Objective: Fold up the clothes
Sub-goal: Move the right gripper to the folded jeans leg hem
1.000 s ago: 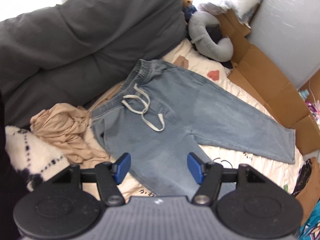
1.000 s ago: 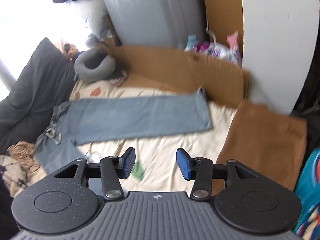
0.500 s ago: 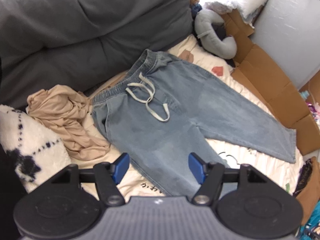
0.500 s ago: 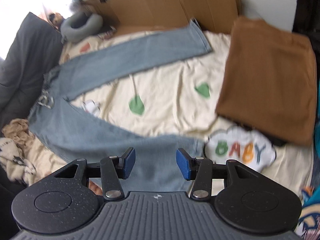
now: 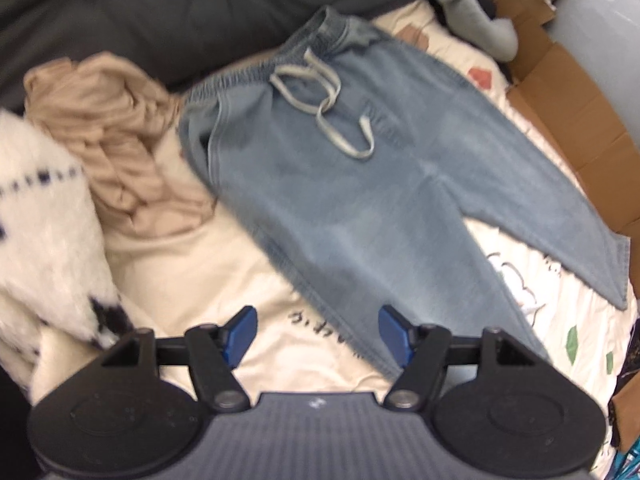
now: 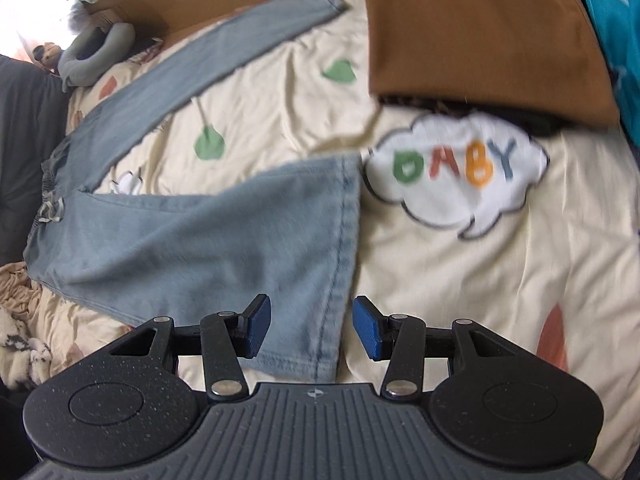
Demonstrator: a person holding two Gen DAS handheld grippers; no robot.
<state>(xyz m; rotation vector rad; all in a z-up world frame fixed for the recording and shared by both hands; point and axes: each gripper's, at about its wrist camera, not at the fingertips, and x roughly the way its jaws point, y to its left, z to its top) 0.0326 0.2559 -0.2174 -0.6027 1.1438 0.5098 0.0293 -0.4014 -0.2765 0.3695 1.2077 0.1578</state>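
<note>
1. Two grippers hang above a pair of light blue jeans [image 5: 360,184] that lie flat on a cream printed blanket [image 6: 460,300], with the two legs spread apart.
2. In the left wrist view, the left gripper [image 5: 318,334] has its jaws spread and empty; they frame the outer seam of the near leg but press on nothing.
3. In the right wrist view, the right gripper [image 6: 312,328] is also spread and empty, and it frames the hem of the near leg [image 6: 344,248].
4. A white drawstring [image 5: 332,116] lies loose below the elastic waistband.
5. Just beside the waistband, a crumpled beige garment [image 5: 120,140] touches the jeans.
6. A folded brown cloth [image 6: 480,32] lies well apart from the hem, beyond a cloud print with the letters "BABY" [image 6: 456,168].
7. A grey neck pillow [image 5: 472,12] lies near cardboard [image 5: 572,92].
</note>
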